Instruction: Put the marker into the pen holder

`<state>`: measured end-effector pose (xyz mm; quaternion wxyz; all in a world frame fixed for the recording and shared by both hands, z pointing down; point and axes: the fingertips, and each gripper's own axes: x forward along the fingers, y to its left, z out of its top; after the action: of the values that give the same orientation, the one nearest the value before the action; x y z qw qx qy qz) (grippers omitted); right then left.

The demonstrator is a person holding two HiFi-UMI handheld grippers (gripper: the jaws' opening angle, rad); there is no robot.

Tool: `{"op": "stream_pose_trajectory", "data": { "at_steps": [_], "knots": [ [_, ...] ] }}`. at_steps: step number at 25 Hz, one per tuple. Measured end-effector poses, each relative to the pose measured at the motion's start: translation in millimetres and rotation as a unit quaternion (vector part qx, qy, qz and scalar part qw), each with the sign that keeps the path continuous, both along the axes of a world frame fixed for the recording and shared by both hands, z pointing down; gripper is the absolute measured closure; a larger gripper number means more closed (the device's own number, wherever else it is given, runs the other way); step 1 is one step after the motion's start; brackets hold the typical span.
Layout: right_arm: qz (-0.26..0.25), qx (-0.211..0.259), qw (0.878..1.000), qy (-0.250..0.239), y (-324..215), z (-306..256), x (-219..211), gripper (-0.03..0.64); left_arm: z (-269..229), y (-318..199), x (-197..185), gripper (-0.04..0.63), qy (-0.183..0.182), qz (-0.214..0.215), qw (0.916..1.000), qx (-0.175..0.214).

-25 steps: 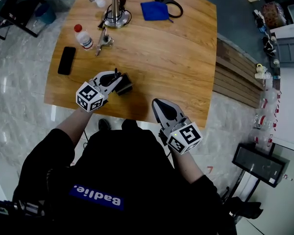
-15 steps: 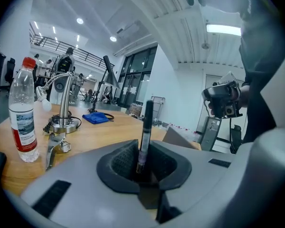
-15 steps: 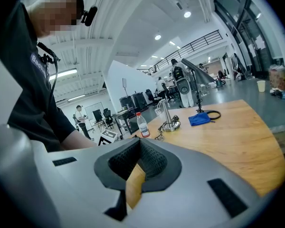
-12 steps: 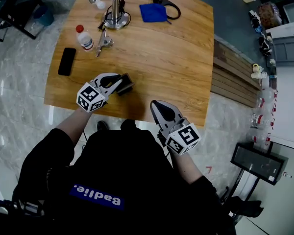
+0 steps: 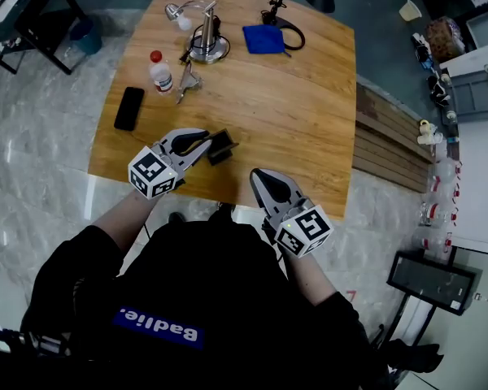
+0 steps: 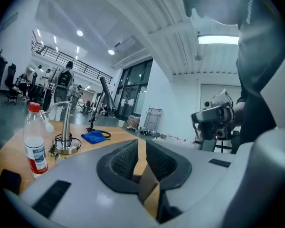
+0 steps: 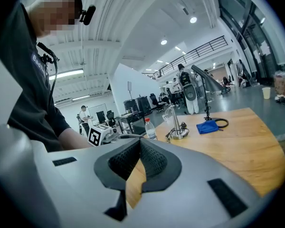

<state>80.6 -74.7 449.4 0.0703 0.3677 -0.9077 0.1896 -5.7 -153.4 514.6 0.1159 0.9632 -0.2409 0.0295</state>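
Apparently released and empty, the left hand-held gripper (image 5: 203, 141) sits just beside the pen holder (image 5: 222, 146); careless withdrawal could topple it.

Head view looks down; gripper views share the table (image 5: 293, 112)

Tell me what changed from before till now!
The left tool let go of the marker: its jaws are a little apart with nothing between them, and it drew back from the black pen holder. The marker itself is not visible now. The right tool, shut and empty, and the bottle stayed put.
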Motion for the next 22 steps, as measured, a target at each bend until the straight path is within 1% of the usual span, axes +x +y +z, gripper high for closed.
{"op": "stream_pose_trajectory", "data": {
  "at_steps": [2, 5, 11, 13, 15, 17, 22],
  "knots": [
    [-0.004, 0.006, 1.0, -0.002, 5, -3, -13, 0.611, -14, 13, -8, 0.552, 0.008, -0.004, 1.0, 0.001],
    [-0.011, 0.014, 1.0, -0.004, 16, -8, -32, 0.611, -31, 38, -18, 0.552, 0.011, -0.005, 0.9999, 0.001],
    [-0.01, 0.024, 1.0, -0.013, 47, -15, -70, 0.611, -73, 96, -38, 0.554, 0.025, 0.018, 0.9993, 0.02],
    [-0.012, 0.031, 0.999, -0.014, 59, -19, -83, 0.611, -86, 113, -46, 0.562, 0.03, 0.022, 0.9991, 0.018],
    [-0.02, 0.042, 0.999, -0.007, 70, -26, -96, 0.611, -99, 128, -54, 0.584, 0.041, 0.024, 0.9988, 0.011],
    [-0.024, 0.052, 0.998, 0.002, 78, -31, -107, 0.611, -112, 138, -62, 0.586, 0.052, 0.022, 0.9984, 0.008],
    [-0.034, 0.073, 0.997, 0.019, 93, -38, -122, 0.611, -124, 154, -76, 0.586, 0.057, 0.012, 0.9983, 0.006]
  ]
}}
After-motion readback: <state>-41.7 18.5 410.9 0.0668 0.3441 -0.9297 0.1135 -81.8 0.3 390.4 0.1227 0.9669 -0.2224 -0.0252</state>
